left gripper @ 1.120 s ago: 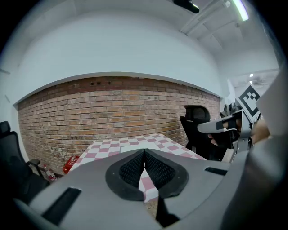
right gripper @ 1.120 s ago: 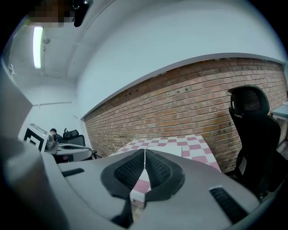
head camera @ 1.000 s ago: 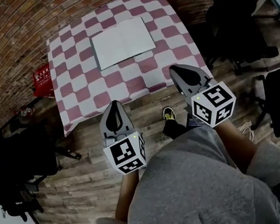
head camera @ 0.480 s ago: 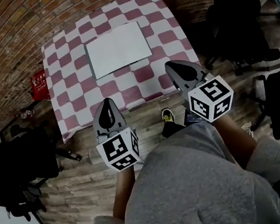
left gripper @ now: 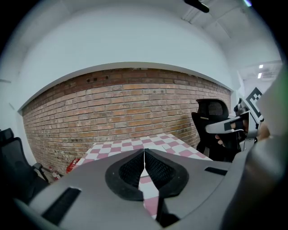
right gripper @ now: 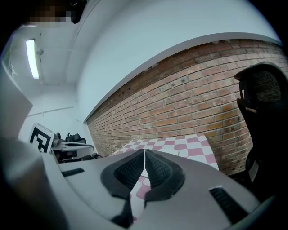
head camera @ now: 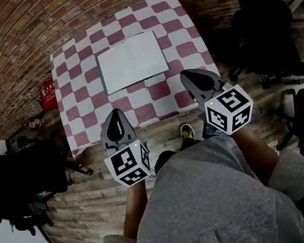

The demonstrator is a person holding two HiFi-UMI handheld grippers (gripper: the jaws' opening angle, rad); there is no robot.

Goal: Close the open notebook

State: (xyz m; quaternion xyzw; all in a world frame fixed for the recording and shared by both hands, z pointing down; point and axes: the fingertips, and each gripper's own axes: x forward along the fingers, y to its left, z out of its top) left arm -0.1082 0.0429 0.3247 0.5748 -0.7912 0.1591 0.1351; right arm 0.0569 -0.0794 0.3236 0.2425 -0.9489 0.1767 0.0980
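Head view: the open white notebook (head camera: 132, 61) lies flat, pages up, mid-way across the pink-and-white checked table (head camera: 80, 110). The left gripper (head camera: 115, 114) and right gripper (head camera: 187, 75) hover at the table's near edge, short of the notebook; only this view shows its pages.

Left gripper view: its jaws are pressed together with nothing between them. Their grey bulk covers most of the table (left gripper: 155, 141), and the notebook cannot be made out. The right gripper (left gripper: 227, 126) shows beside a black office chair (left gripper: 211, 117).

Right gripper view: the jaws are likewise closed and empty, before a red-brick wall (right gripper: 189, 108).

Open white notebook (head camera: 132, 61), lying flat, centred on checkered table (head camera: 80, 110)
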